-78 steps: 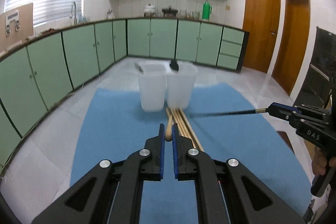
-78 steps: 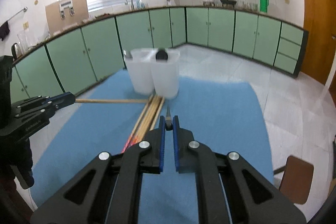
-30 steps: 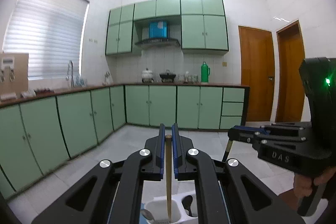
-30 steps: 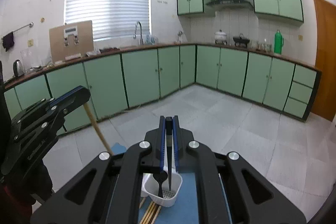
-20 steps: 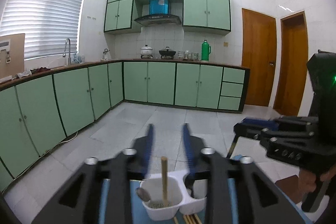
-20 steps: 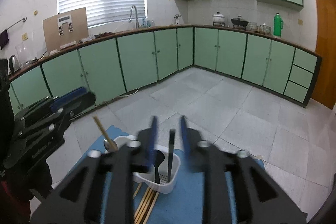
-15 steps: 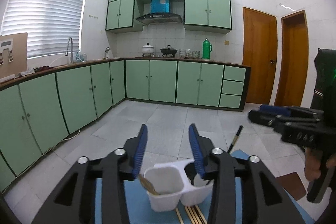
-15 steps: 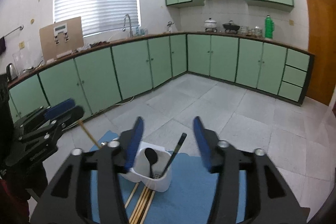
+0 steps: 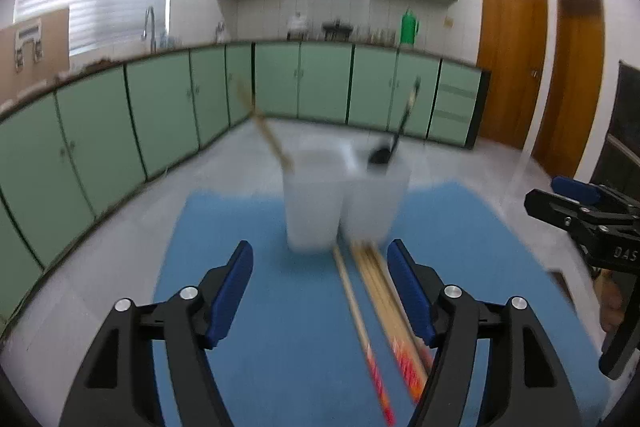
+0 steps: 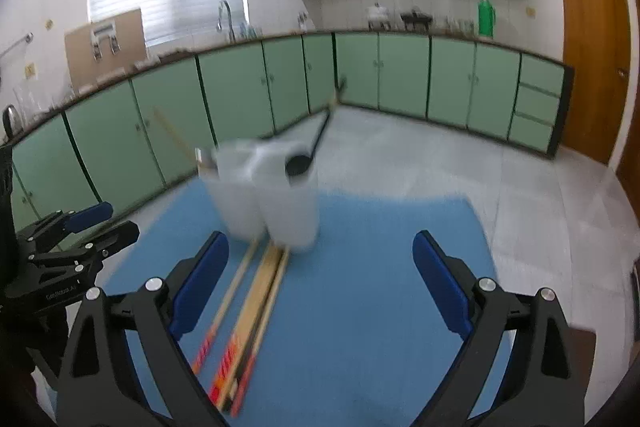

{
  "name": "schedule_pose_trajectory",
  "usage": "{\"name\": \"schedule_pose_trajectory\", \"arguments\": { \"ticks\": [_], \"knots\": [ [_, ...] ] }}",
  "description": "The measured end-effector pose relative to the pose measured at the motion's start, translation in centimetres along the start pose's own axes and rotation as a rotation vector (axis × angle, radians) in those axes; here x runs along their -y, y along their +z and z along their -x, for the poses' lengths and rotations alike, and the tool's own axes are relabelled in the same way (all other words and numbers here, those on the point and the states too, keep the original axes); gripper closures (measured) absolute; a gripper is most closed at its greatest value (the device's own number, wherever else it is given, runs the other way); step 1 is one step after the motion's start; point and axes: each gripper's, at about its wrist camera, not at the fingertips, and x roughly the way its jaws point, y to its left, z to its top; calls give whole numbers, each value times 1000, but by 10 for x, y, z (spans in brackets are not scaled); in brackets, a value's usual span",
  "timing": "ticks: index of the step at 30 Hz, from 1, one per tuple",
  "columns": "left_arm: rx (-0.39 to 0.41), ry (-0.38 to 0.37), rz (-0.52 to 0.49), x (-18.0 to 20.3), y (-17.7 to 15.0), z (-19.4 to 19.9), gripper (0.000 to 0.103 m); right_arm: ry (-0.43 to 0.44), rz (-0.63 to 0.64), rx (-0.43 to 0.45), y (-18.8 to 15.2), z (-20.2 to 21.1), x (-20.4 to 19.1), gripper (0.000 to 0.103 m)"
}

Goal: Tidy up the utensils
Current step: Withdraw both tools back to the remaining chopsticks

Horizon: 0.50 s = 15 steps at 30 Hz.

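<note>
- Left wrist view shows the white two-compartment holder [image 9: 344,199] standing on the blue mat [image 9: 224,227], blurred by camera motion, straight ahead of the gripper.
- A wooden chopstick [image 9: 264,129] leans out of the holder's left compartment, tilted up and to the left.
- A black utensil [image 9: 400,125] with a dark rounded head stands in the right compartment, its handle leaning up and to the right; the right wrist view shows the same piece [image 10: 316,139] angled over the holder's [image 10: 264,199] rim.
- Loose chopsticks [image 9: 380,291] lie flat on the mat just in front of the holder, running back toward the camera, with red and orange ends nearest; in the right wrist view the bundle [image 10: 248,311] runs down to the lower left.
- The left gripper [image 9: 320,291] has its blue-padded jaws well apart; they have just been opening, and nothing is gripped, the chopsticks on the mat showing through the gap.
- The right gripper [image 10: 320,287] stands wider still, also just opened, with only the mat [image 10: 380,267] and chopsticks seen beyond it.
- Each gripper appears at the edge of the other's view, the right one [image 9: 580,203] beside the mat, the left one [image 10: 80,231] at the mat's left.
- Beyond the mat are a grey tiled floor [image 10: 440,155], green cabinets [image 10: 240,99] and a wooden door [image 9: 512,59].
</note>
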Motion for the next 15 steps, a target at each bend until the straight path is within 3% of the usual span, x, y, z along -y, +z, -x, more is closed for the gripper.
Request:
{"name": "schedule_pose_trajectory", "arguments": {
  "ticks": [8,12,15],
  "knots": [
    [-195,33,26,-2,-71,-23,34,2,-73,-176,-88,-22,-19,13],
    [-263,53,20,-5,-98,-29,34,6,-93,-226,-113,-26,-28,13],
    [-288,52,24,-7,-107,-31,34,3,-77,-249,-123,-28,-36,24]
  ]
}}
